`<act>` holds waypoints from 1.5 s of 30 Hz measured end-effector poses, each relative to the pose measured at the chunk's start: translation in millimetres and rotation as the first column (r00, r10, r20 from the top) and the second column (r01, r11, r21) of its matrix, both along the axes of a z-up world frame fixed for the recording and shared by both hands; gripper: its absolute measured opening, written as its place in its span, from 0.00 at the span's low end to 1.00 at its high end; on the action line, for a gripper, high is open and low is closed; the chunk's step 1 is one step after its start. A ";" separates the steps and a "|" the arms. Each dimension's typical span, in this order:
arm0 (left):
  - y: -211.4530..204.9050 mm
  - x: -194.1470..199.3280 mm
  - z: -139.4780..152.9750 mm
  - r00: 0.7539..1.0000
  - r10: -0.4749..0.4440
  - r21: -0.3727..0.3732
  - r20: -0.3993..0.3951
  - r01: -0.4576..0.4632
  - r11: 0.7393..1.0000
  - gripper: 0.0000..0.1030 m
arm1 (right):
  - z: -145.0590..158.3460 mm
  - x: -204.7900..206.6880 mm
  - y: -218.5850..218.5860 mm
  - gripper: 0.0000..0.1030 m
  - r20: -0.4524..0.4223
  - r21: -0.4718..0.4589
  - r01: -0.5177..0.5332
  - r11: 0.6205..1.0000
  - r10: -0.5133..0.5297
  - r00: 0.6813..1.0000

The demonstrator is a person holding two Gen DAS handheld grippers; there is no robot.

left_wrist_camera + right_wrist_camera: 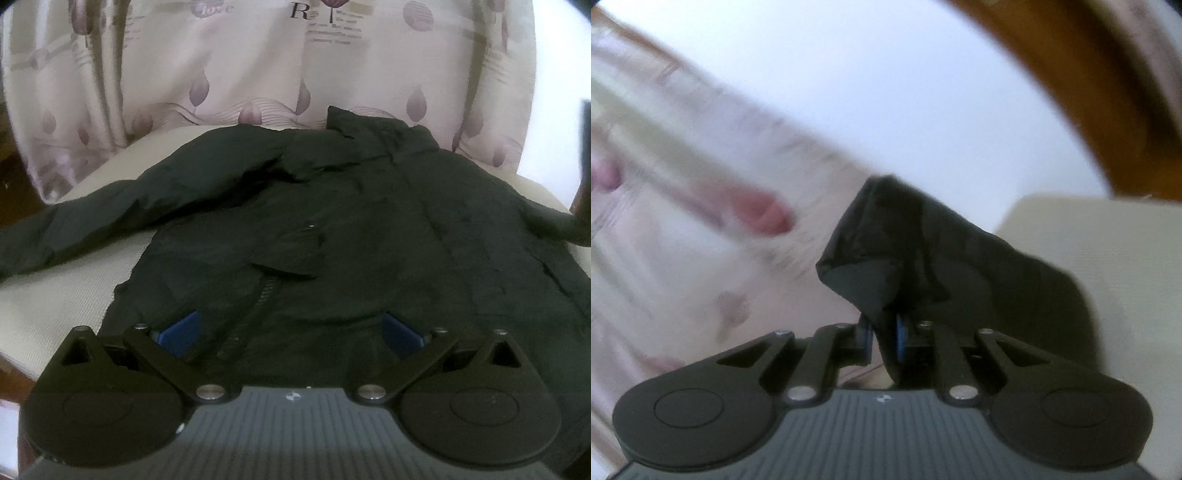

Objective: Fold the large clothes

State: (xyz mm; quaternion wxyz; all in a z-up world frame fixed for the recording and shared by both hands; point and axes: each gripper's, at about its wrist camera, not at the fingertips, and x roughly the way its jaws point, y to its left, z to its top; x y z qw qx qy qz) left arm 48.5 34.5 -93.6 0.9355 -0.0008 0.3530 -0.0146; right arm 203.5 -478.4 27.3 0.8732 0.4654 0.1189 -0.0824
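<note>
A black jacket (332, 229) lies spread on a cream cushion (55, 302), collar at the far side, one sleeve (74, 229) stretched out to the left. My left gripper (291, 328) is open over the jacket's near hem; its blue pads (181, 328) sit wide apart, partly sunk behind the fabric. My right gripper (882, 336) is shut on the jacket's other sleeve (923, 258) and holds its bunched end up off the cushion (1108, 258). That view is blurred by motion.
A pale curtain (258, 66) with purple leaf prints hangs behind the cushion. Dark wood (14, 192) shows at the left, and a curved wooden frame (1089, 74) at the upper right of the right wrist view.
</note>
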 end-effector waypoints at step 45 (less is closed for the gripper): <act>118.0 -22.8 28.4 0.971 0.222 -0.252 0.094 -0.192 0.948 1.00 | -89.1 110.7 390.3 0.74 -0.377 -0.517 -0.689 0.508 0.588 0.716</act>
